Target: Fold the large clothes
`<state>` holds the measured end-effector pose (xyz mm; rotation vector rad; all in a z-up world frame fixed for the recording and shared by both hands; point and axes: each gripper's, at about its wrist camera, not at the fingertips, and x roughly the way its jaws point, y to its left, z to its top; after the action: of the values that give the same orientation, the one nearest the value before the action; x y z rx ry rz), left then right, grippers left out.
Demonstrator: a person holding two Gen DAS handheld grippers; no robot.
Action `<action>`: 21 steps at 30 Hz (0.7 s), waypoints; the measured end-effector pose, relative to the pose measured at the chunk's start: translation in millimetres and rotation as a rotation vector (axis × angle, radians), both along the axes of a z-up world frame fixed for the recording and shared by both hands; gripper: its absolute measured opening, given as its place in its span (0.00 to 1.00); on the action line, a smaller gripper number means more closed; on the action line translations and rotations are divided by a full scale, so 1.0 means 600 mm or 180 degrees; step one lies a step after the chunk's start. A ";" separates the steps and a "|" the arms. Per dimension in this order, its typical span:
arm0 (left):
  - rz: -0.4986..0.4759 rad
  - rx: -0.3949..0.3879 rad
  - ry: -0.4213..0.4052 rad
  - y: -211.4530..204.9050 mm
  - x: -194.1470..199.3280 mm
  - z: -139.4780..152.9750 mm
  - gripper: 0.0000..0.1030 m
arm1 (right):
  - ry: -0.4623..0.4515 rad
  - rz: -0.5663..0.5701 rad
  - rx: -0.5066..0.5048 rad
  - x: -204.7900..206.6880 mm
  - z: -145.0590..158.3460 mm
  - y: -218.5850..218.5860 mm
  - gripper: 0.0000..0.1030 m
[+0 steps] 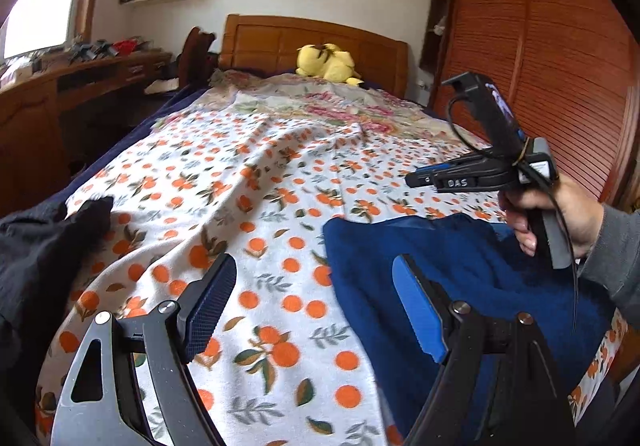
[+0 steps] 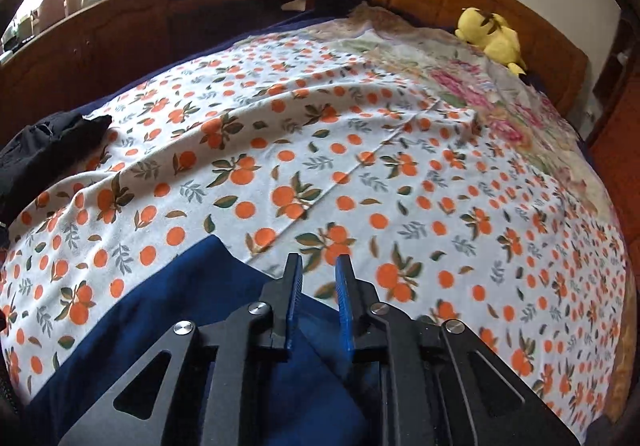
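Left gripper (image 1: 312, 302) jaws wide, nothing between them, hovering over the bed (image 1: 280, 174). Right gripper (image 2: 318, 278) jaws narrow, small gap, gripping nothing, above the blue garment (image 2: 160, 306). Garment lies on the near bed edge, on the orange-print sheet (image 2: 360, 166). Black garment (image 1: 44, 246) at left edge. Yellow plush (image 1: 326, 64) by headboard.

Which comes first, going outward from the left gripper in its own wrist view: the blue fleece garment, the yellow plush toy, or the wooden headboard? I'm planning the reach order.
1. Blue fleece garment: on the bed's near right, under the right finger of the left gripper.
2. Yellow plush toy: far end of the bed.
3. Wooden headboard: just behind the toy.
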<state>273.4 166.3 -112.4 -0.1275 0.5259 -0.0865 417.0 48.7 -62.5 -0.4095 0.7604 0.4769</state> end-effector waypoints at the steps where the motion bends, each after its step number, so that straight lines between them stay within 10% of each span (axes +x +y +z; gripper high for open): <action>1: -0.0026 0.0015 -0.0008 -0.006 0.001 0.002 0.79 | -0.0008 -0.0047 0.0014 -0.011 0.005 -0.019 0.26; 11: -0.0426 -0.0099 -0.0245 -0.112 -0.003 0.069 0.79 | 0.0065 -0.0843 -0.0204 -0.057 -0.013 -0.288 0.34; 21: -0.0771 -0.0018 0.0076 -0.224 0.036 0.038 0.79 | 0.0384 -0.1501 -0.0118 -0.024 -0.080 -0.481 0.34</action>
<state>294.7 31.8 -89.4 -0.0698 0.5635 -0.3231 402.6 -239.9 -110.5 -0.2247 0.9512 0.0447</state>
